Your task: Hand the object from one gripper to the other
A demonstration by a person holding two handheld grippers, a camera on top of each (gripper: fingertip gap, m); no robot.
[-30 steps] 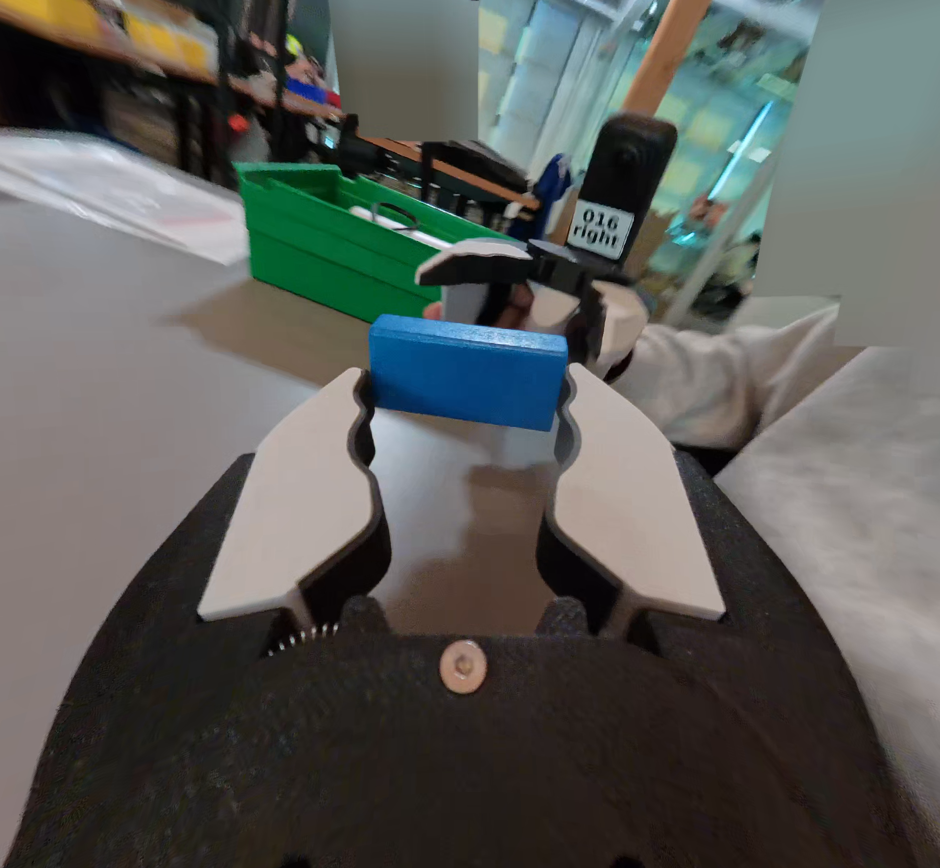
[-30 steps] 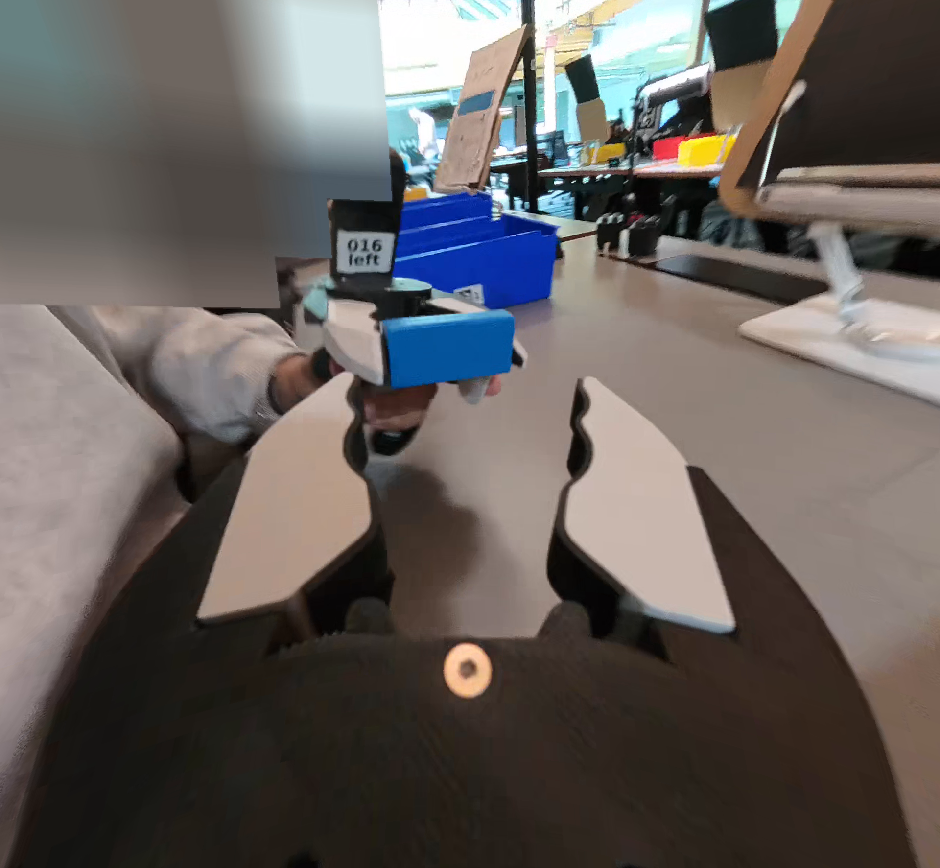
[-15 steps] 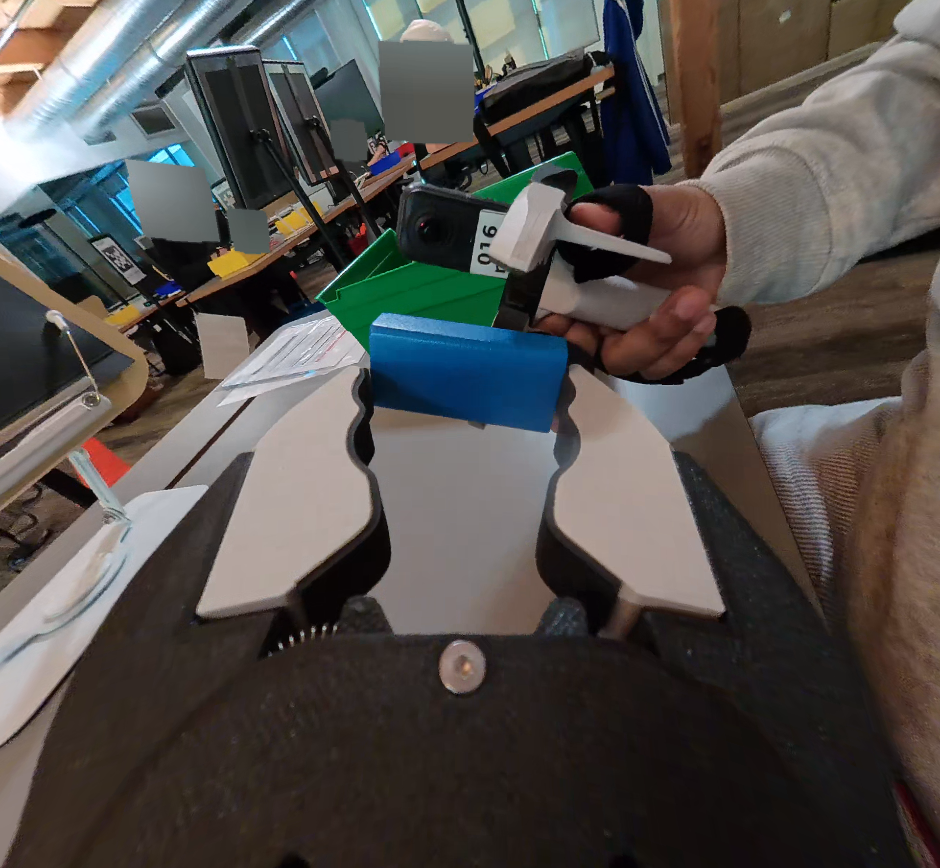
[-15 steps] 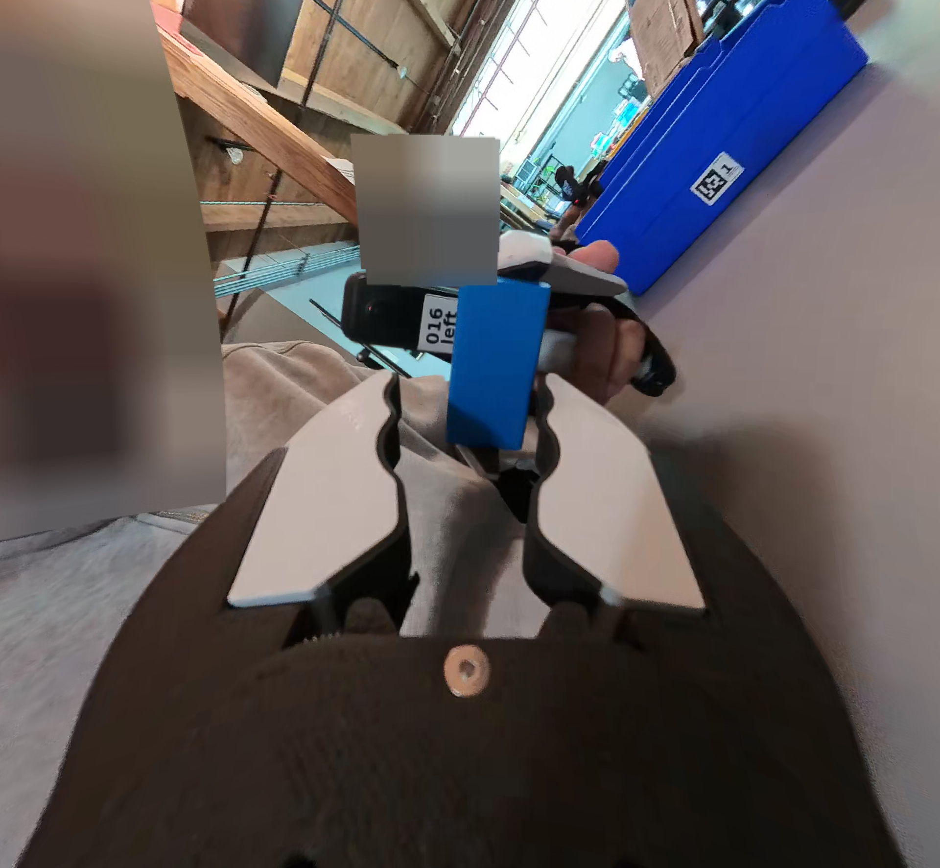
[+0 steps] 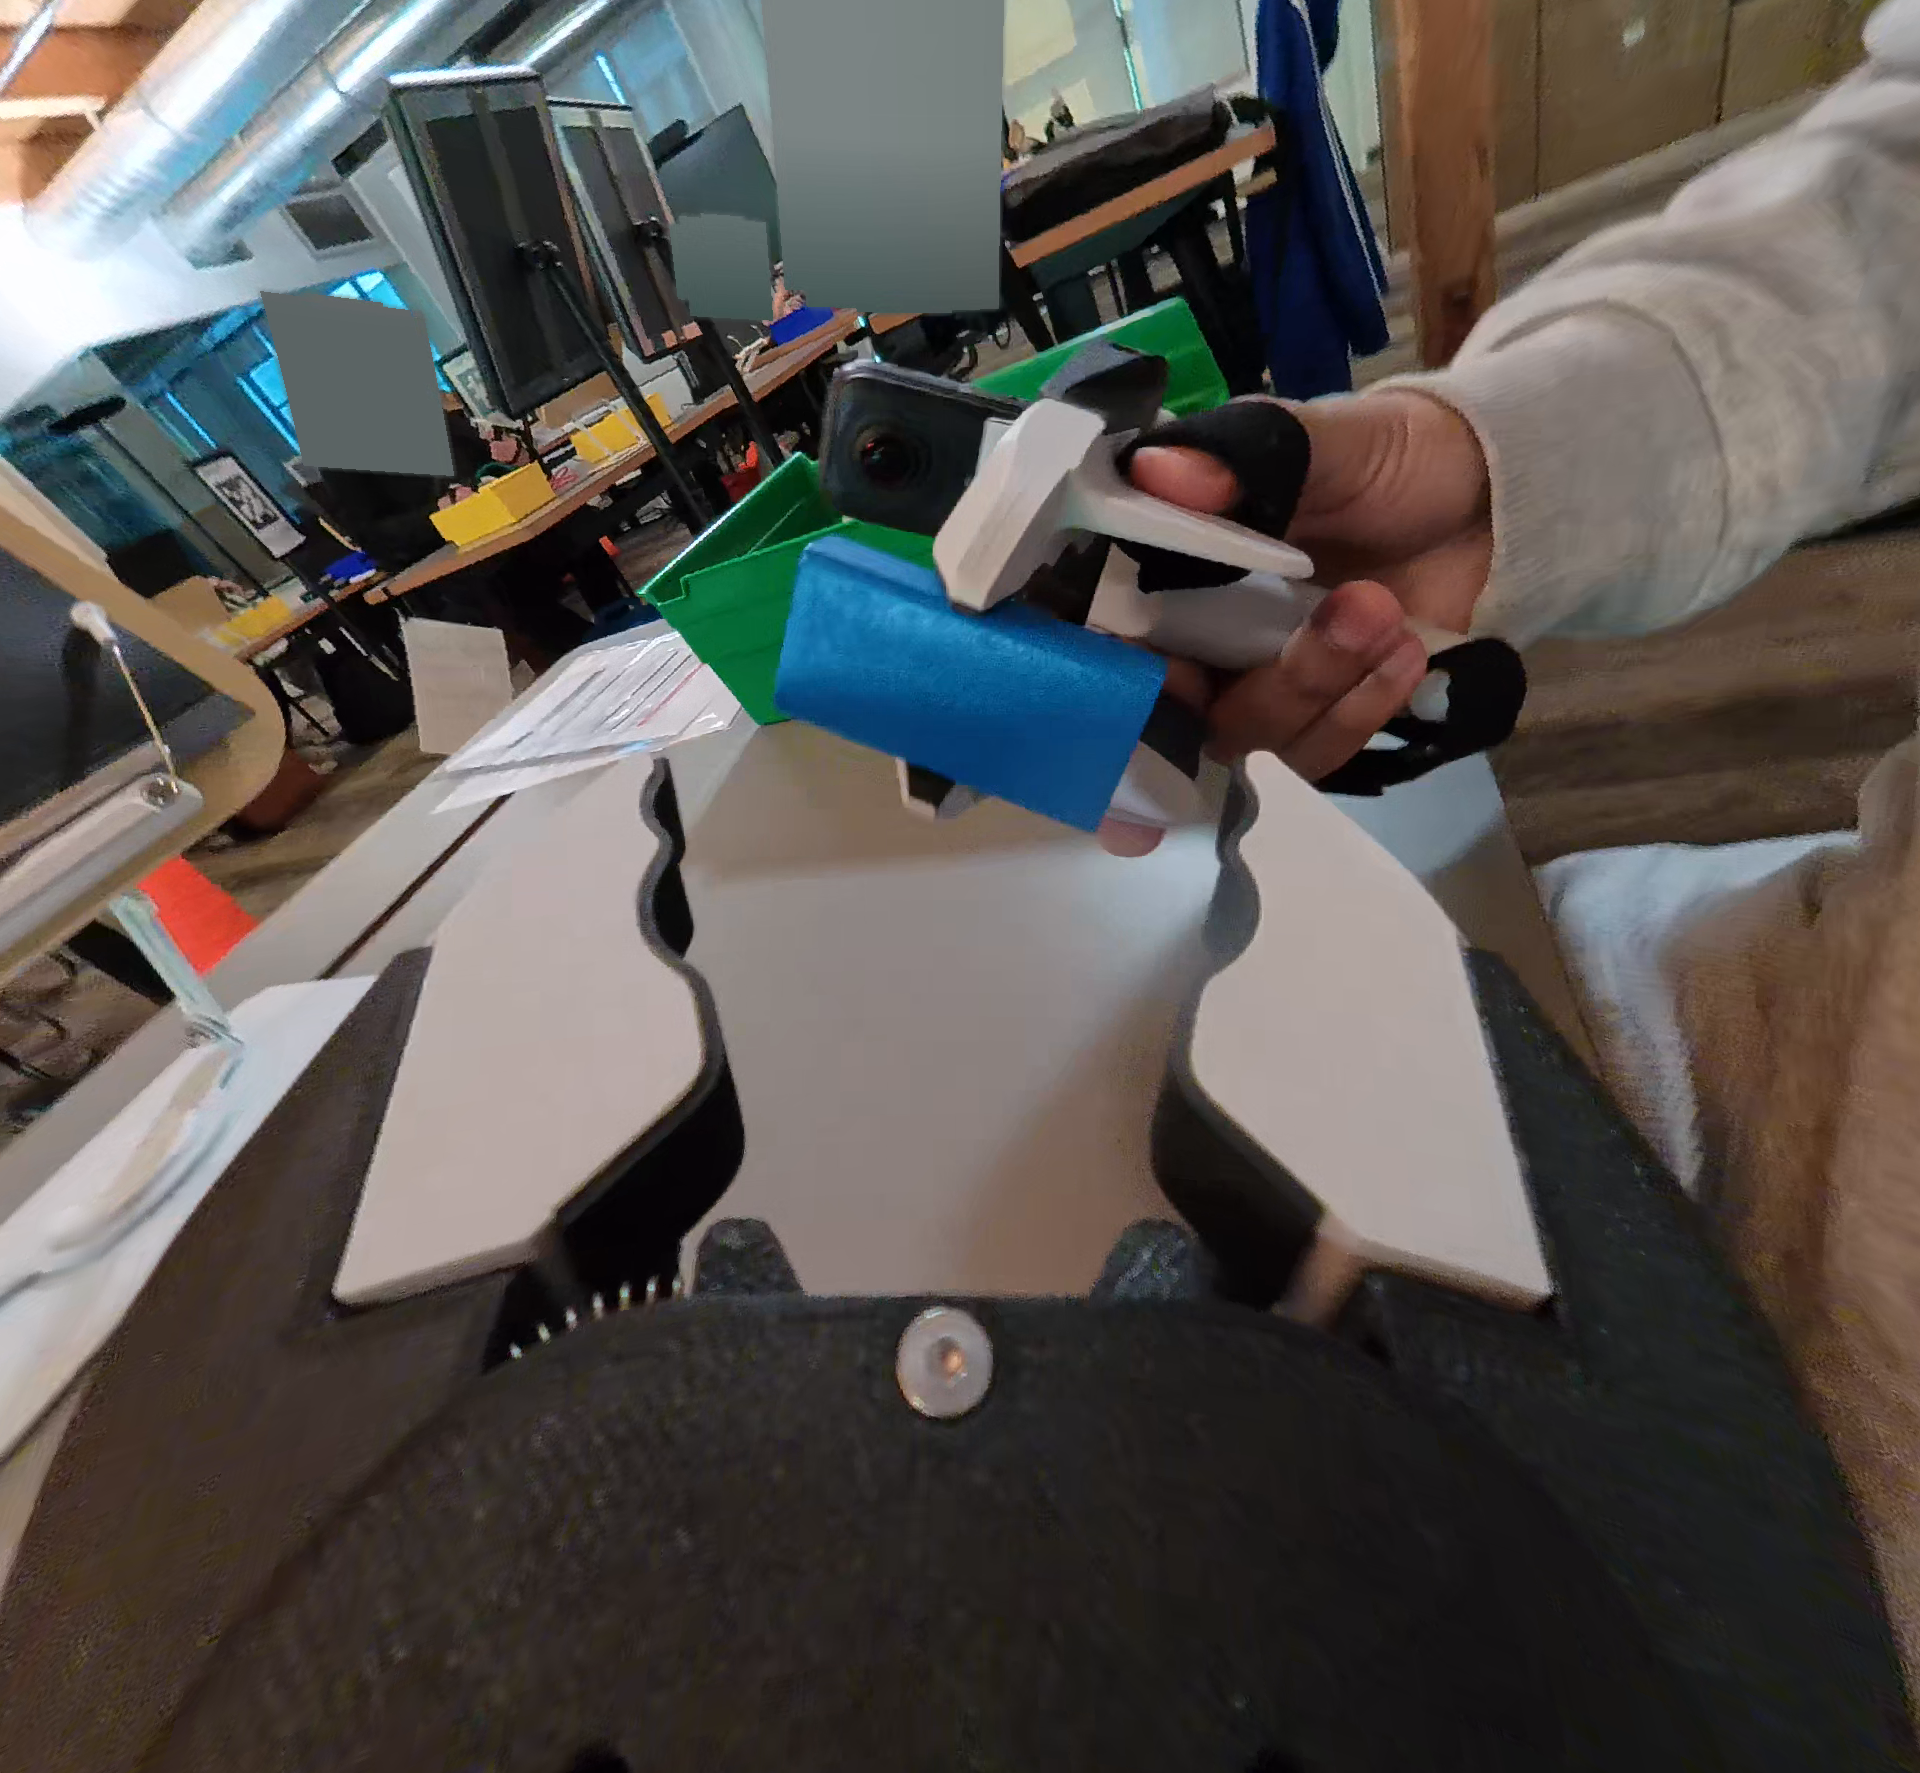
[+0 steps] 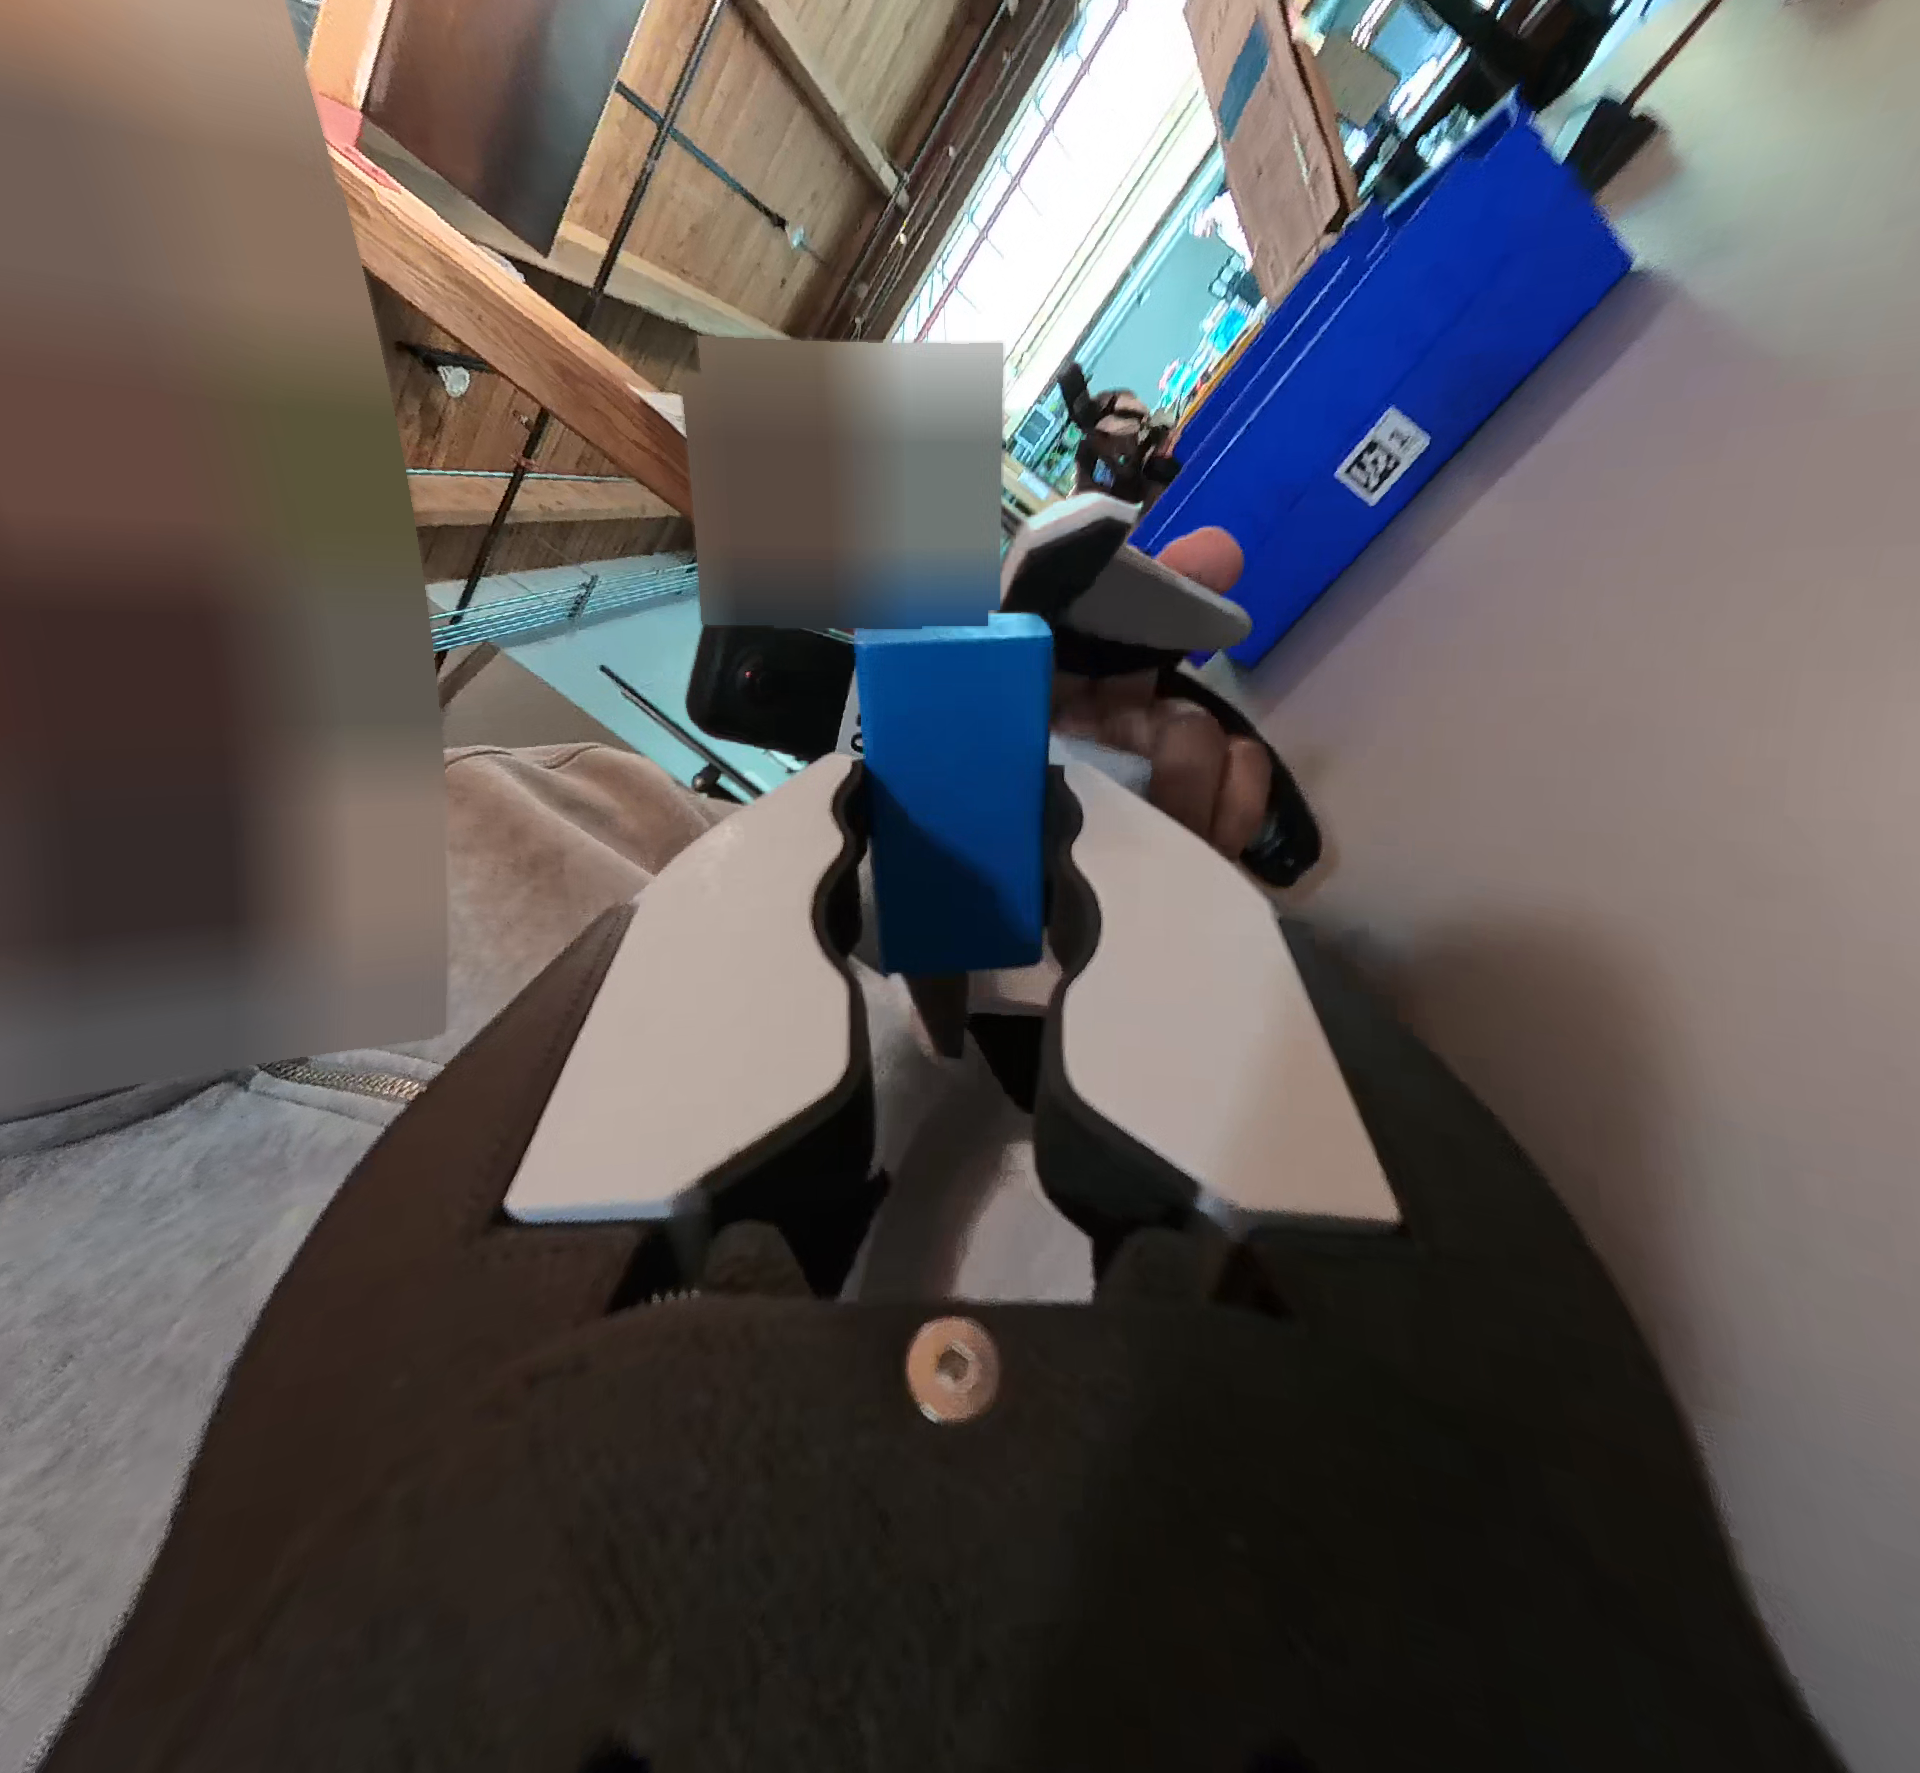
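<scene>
A blue rectangular block (image 5: 966, 695) is held in the air over the grey table (image 5: 935, 1017). My right gripper (image 6: 954, 788) is shut on the block (image 6: 951, 736) across its narrow sides, with the block standing on end in the right wrist view. In the left wrist view the right gripper's upper finger (image 5: 1023, 518) lies on top of the block. My left gripper (image 5: 948, 788) is open and empty, with its jaws spread wide just below and short of the block. The left gripper's finger (image 6: 1122, 585) shows behind the block in the right wrist view.
A green bin (image 5: 748, 580) and a sheet of paper (image 5: 603, 705) lie at the table's far end. A blue bin (image 6: 1382, 393) stands on the table at the other end. A white lamp base (image 5: 114, 1100) is at the left. The person's sleeve (image 5: 1662, 435) is at the right. Only a small space, under 4 cm, lies between the two pairs of fingers.
My left gripper has opened and let go of the blue block. My right gripper has closed fully on it and now holds it alone, lifted slightly clear of the left fingertips.
</scene>
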